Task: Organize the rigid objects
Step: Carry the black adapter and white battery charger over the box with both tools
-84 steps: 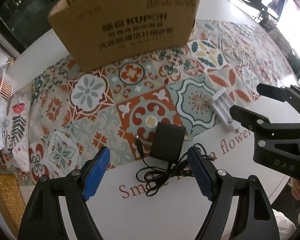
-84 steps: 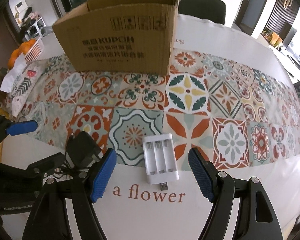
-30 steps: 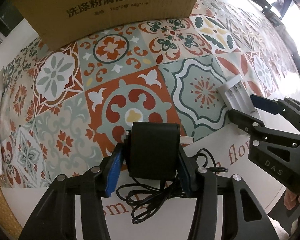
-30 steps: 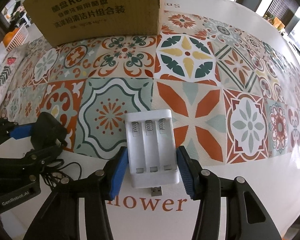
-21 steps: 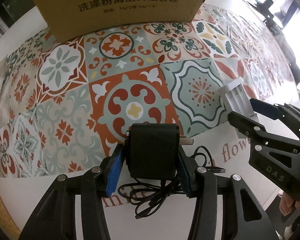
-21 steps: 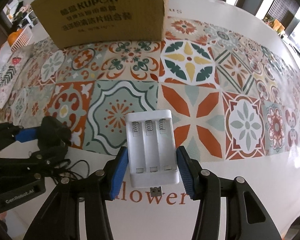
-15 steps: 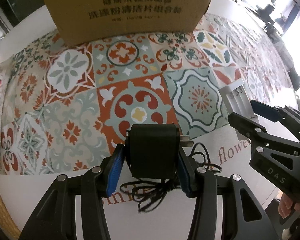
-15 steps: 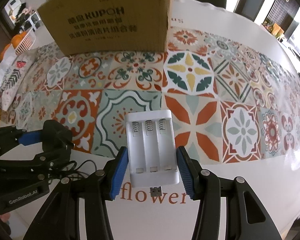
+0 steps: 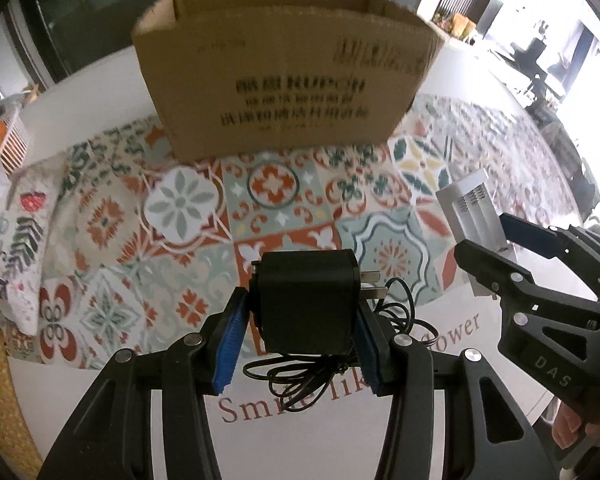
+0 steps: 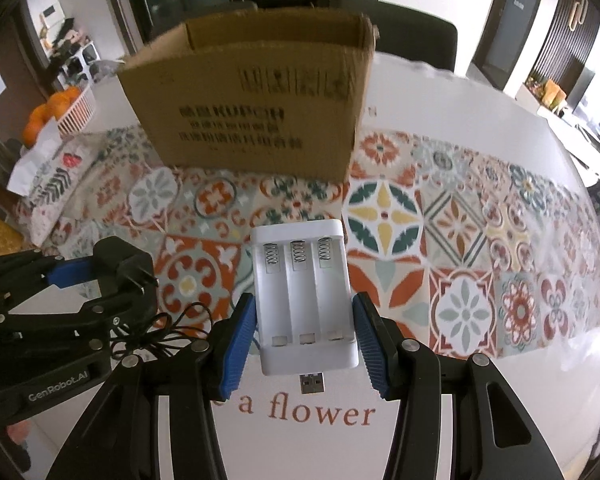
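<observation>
Dangling below the black power adapter [image 9: 308, 304] is its loose cable [image 9: 328, 364], the likeliest trouble: carried toward the cardboard box [image 9: 284, 92], the loops could catch on the box's near wall and drag the adapter askew in the grip. The left gripper [image 9: 300, 344] has its blue pads clamped on the adapter's two side faces, jaws narrow, adapter above the tablecloth [image 9: 180, 216] in front of the box. Its plug prongs [image 9: 374, 284] stick out sideways past the right pad, so they could also knock the box rim (clearance can't be judged). The adapter's long axis looks to run along the fingers, pointing at the box. The right gripper [image 10: 306, 344] is closed on the white battery charger [image 10: 306, 296], pads on its long side edges, also in front of the box and right of the adapter. The charger's long axis runs along the fingers, spring end toward the box, USB plug [image 10: 312, 383] toward the wrist, slots facing the camera. Smooth plastic gripped only at the lower half could pivot or slip if bumped (judgement). Both grippers are close together, so they may collide over the box opening.
</observation>
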A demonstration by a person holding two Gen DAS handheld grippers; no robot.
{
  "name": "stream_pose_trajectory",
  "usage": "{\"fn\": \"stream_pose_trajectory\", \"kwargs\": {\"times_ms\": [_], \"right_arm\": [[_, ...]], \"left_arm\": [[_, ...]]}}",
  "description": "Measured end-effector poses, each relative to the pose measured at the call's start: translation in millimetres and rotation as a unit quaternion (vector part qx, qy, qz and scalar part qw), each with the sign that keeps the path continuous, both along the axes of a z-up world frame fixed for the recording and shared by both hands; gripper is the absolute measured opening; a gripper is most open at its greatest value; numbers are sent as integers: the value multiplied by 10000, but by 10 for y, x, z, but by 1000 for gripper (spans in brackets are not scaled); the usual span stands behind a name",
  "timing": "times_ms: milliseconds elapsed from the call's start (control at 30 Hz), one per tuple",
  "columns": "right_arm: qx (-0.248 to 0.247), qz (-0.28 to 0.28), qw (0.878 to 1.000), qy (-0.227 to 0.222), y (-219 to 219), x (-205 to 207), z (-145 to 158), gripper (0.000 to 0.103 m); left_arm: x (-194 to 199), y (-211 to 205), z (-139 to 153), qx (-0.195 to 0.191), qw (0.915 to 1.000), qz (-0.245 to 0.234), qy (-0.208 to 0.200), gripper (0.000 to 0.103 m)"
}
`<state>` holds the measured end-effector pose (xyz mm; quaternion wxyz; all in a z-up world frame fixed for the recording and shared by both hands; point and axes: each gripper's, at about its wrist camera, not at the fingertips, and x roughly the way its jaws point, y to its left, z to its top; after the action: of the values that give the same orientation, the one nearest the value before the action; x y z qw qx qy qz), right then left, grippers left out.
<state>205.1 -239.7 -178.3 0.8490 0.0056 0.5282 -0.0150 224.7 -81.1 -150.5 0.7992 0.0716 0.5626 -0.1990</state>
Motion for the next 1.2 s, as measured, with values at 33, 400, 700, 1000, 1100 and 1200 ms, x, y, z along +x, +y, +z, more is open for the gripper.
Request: {"fn": "stream_pose_trajectory", "kwargs": {"times_ms": [33, 400, 700, 1000, 1100, 1200], "right_arm": [[5, 6, 10000, -64, 9, 13, 49, 50], [-4, 68, 9979, -650, 74, 132, 483, 50], [-20, 145, 9942, -1063, 139, 246, 791, 50], [16, 177, 9895, -1433, 170, 392, 1064, 50], [2, 202, 9873, -1576, 176, 435, 1165, 50], [-8, 205, 9855, -1683, 171, 497, 1254, 50]], "left_arm": [[5, -18, 15, -27, 10000, 22, -75, 49], [185, -20, 381, -206, 9974, 170, -669, 49], [314, 45, 665, -321, 9933, 313, -1066, 49], [440, 99, 965, -466, 9878, 465, -1413, 49], [486, 110, 1035, -511, 9862, 499, -1494, 49], [548, 103, 1133, -542, 9842, 536, -1598, 49]]}}
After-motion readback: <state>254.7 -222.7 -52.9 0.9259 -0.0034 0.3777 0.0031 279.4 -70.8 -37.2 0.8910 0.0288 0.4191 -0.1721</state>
